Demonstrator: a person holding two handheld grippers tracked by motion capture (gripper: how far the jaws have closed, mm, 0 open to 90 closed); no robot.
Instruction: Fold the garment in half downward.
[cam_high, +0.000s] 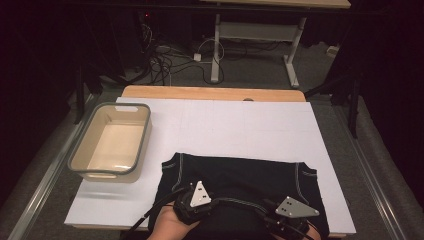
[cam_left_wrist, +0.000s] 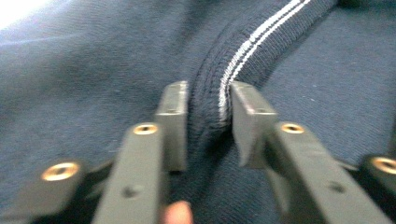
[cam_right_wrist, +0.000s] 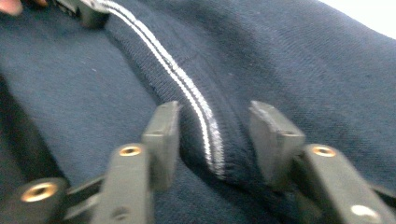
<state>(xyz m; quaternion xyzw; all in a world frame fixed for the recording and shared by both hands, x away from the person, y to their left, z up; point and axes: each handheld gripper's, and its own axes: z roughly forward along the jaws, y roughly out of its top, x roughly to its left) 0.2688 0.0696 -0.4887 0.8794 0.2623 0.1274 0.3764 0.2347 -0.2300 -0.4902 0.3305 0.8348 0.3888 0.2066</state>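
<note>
The high view looks forward and down from above the near edge of the table (cam_high: 215, 120), taking in its whole top and the floor beyond; the dark shirt (cam_high: 240, 180) lies at the near edge; the left gripper view sits very close to the shirt, looking along its jaws at the striped collar band (cam_left_wrist: 233, 65); the right gripper view is equally close, facing the same band (cam_right_wrist: 187, 93); both share that band.

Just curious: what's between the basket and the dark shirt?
Bare white table cover; in the high view nothing lies between the basket and the shirt.
</note>
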